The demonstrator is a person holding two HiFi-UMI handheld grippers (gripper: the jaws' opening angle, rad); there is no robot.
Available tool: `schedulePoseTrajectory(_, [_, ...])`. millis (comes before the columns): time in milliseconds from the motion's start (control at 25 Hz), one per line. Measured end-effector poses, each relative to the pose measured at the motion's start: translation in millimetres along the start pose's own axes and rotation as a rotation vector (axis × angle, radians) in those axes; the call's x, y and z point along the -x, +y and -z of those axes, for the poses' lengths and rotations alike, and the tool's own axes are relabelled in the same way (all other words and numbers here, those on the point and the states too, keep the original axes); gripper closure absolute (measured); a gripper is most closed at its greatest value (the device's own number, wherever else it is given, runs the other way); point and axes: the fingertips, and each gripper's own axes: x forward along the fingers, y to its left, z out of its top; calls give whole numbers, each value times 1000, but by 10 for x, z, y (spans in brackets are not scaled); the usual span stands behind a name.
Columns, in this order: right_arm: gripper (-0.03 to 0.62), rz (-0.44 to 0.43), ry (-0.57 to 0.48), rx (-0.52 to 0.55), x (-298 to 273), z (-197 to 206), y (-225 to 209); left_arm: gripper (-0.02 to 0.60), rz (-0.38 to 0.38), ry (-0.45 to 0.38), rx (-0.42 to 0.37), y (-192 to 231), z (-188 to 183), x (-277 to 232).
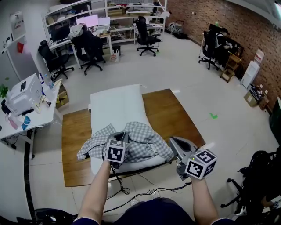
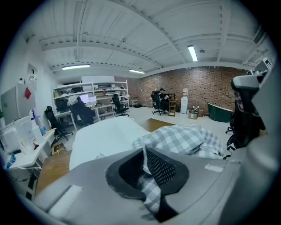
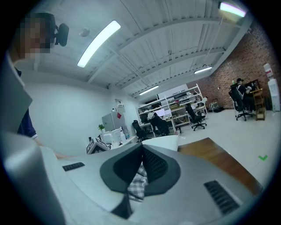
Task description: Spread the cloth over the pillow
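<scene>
The checked cloth point(image 1: 131, 143) lies bunched in a crumpled heap on the near end of the white pillow point(image 1: 116, 105), with one sleeve-like part trailing off the pillow's left side onto the wood; the far part of the pillow is bare. The pillow lies lengthwise down the middle of the brown wooden bench point(image 1: 167, 114), its near end reaching the bench's front edge. The left tongs point(image 2: 145, 169) are closed narrowly on a fold of the cloth: in the left gripper view the checked fabric runs up between the two dark pads, which press on it. The right tongs point(image 3: 141, 169) are clamped fully together at the cloth's near right corner, and in the right gripper view a small strip of checked fabric shows pinched between the pads. Both tongs sit at the bench's near edge, the left over the heap and the right just beside it. Dark cables point(image 1: 145, 193) trail on the pale floor in front of the bench. Farther off stand black office chairs point(image 1: 147, 37), white shelves point(image 1: 109, 13) and a brick wall point(image 1: 210, 17), and a green mark point(image 1: 213, 115) shows on the floor to the right.
</scene>
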Motion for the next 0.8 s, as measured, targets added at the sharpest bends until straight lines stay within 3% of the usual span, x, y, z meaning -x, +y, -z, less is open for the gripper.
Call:
schedulePoseTrajectory(200, [594, 16, -3, -10, 50, 25, -52, 557, 41, -40, 4, -47, -132, 112])
schedulePoseTrajectory(400, [594, 68, -4, -21, 177, 118, -256, 560, 71, -88, 65, -62, -312, 250])
schedulePoseTrajectory(800, [593, 195, 73, -53, 342, 694, -749, 560, 6, -133, 35, -10, -572, 453])
